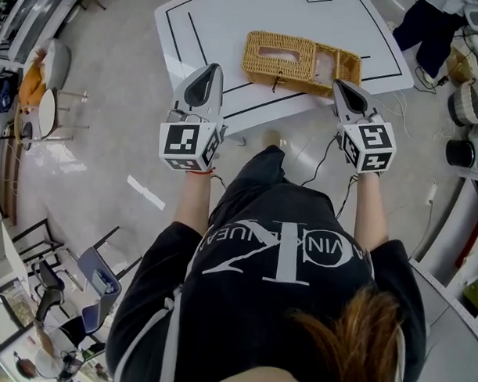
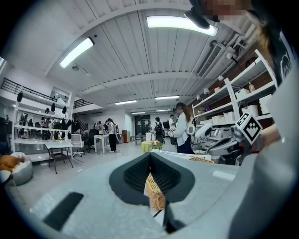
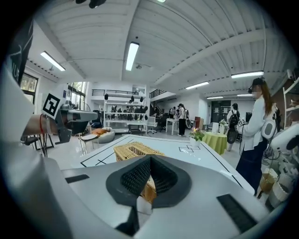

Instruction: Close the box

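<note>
A woven wicker box [image 1: 301, 61] lies on the white table [image 1: 221, 25] near its front edge. Its top has an oval slot, and its right end shows an open hollow. Both grippers hang in front of the table, short of the box. My left gripper [image 1: 216, 68] is at the table's front left, shut and empty. My right gripper [image 1: 337, 83] sits just before the box's right end, also shut with nothing in it. In the left gripper view the box [image 2: 155, 193] shows below the closed left gripper [image 2: 150, 156]. In the right gripper view the box [image 3: 135, 150] lies just beyond the right gripper [image 3: 150, 158].
Black lines mark the table top. Shelves with gear and cables [image 1: 469, 100] stand to the right, and a chair [image 1: 99, 277] is on the floor at lower left. People [image 3: 256, 135] and a green-clothed table [image 3: 216, 140] are further back in the room.
</note>
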The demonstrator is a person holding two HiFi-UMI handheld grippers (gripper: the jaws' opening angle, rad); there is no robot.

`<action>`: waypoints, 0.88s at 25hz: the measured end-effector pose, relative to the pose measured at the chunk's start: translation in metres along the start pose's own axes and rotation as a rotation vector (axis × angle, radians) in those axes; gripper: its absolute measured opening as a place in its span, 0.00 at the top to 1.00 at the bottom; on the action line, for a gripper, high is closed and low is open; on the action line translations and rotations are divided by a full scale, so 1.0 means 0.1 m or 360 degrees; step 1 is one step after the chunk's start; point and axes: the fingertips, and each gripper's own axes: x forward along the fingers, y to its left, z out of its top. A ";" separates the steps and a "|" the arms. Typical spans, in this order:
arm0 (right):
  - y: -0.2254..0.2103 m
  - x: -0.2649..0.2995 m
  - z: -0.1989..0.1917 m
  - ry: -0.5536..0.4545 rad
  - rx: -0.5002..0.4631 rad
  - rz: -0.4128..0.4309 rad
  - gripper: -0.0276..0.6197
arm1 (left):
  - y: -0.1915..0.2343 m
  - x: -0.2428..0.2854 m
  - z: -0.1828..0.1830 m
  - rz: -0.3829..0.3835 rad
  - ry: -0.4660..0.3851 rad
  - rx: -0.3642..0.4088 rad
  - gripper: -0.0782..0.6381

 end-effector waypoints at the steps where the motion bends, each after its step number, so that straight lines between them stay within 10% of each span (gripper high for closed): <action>1: 0.00 -0.03 0.03 -0.0022 0.0018 0.0002 0.96 | -0.01 -0.01 0.02 -0.0001 -0.0006 0.0002 0.88; 22: 0.05 -0.30 0.51 -0.0333 0.0166 0.0064 0.96 | -0.08 -0.20 0.26 0.0038 -0.0094 -0.0005 0.88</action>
